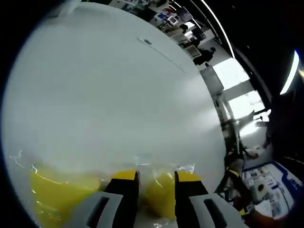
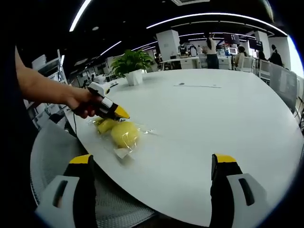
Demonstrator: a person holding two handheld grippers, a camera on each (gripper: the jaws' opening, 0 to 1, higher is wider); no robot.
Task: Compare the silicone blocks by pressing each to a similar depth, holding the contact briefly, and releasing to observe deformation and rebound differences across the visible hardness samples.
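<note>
Yellow silicone blocks (image 2: 118, 132) lie sealed in a clear plastic bag (image 2: 127, 149) near the edge of the white table (image 2: 213, 118), seen from my right gripper view. At least two rounded yellow pieces show through the wrapping; I cannot tell how many the bag holds.

My left gripper (image 1: 156, 183) is down at the bag. In the left gripper view its two yellow-tipped jaws stand a little apart, with one yellow block (image 1: 161, 197) sitting in the gap between them and another yellow piece (image 1: 59, 194) off to the left under crinkled film. I cannot tell whether the jaws press on the block or merely flank it. From the right gripper view the same tool (image 2: 114, 112) is held in my left hand (image 2: 83, 103), its yellow tip at the far end of the bag, touching or just above it.

My right gripper (image 2: 151, 166) is held back from the table edge, jaws wide apart and holding nothing, well apart from the bag.

A grey chair (image 2: 52, 152) sits below the table edge. A potted plant (image 2: 132, 64) stands at the far side of the table, and people (image 2: 211, 47) are at desks beyond it.
</note>
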